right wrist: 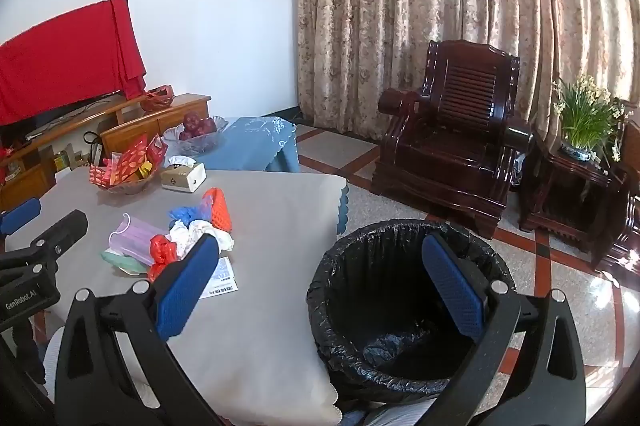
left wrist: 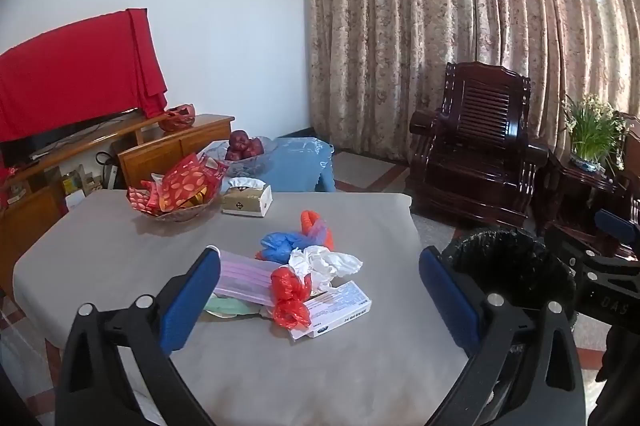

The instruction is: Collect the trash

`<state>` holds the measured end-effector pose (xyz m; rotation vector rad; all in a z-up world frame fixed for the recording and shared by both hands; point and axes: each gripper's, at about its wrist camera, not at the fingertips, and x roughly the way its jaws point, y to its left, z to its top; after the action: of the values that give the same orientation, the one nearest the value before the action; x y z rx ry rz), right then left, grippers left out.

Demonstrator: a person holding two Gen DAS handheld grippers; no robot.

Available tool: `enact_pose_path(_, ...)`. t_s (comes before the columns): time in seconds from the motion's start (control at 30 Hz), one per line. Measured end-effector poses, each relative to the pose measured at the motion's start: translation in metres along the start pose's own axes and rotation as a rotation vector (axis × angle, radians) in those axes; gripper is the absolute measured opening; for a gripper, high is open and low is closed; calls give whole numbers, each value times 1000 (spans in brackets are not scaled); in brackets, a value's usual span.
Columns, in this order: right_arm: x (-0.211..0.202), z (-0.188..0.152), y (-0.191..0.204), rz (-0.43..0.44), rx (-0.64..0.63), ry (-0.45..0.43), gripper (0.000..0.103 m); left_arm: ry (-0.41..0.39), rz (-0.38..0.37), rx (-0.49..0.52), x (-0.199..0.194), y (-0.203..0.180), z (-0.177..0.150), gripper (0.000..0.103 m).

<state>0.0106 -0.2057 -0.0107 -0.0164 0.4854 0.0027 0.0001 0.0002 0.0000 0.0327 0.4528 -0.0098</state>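
Trash lies heaped near the middle of the grey-covered table [left wrist: 120, 266]: a lilac face mask [left wrist: 244, 278], a crumpled red plastic bag [left wrist: 290, 300], a white crumpled wrapper [left wrist: 324, 262], a blue plastic bag [left wrist: 280, 246], an orange foam net sleeve [right wrist: 220, 209] and a flat white carton [left wrist: 340, 310] with printed text. A pale green item [left wrist: 228, 306] sits partly under the mask; what it is cannot be told. The pieces touch or overlap one another.

Left gripper [left wrist: 320, 302]: jaws spread wide, empty, held over the near side of the heap, one blue pad on each side of it, no contact seen.

Right gripper [right wrist: 320, 290]: jaws likewise spread wide and empty, straddling the table's right edge and the bin.

Bin [right wrist: 340, 266]: round, lined with a black bag, standing on the tiled floor just beside the table's right edge. Nothing can be made out inside apart from the liner.

Further back on the table: a glass bowl of red packets [left wrist: 176, 193] and a tissue box [left wrist: 246, 201], side by side. Behind them a low table with a blue cloth [right wrist: 256, 141] carries a glass bowl of red fruit [right wrist: 196, 133]. A dark wooden armchair [right wrist: 452, 133] stands before patterned curtains [right wrist: 440, 5], a potted plant [right wrist: 580, 121] to its right.
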Motion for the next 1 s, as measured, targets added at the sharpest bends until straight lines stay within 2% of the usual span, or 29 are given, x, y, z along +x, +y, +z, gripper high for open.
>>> enact_pose_path(1.0, 4, -1, -3, 3, 10, 3, 98, 0, 0, -5, 2, 6, -2, 97)
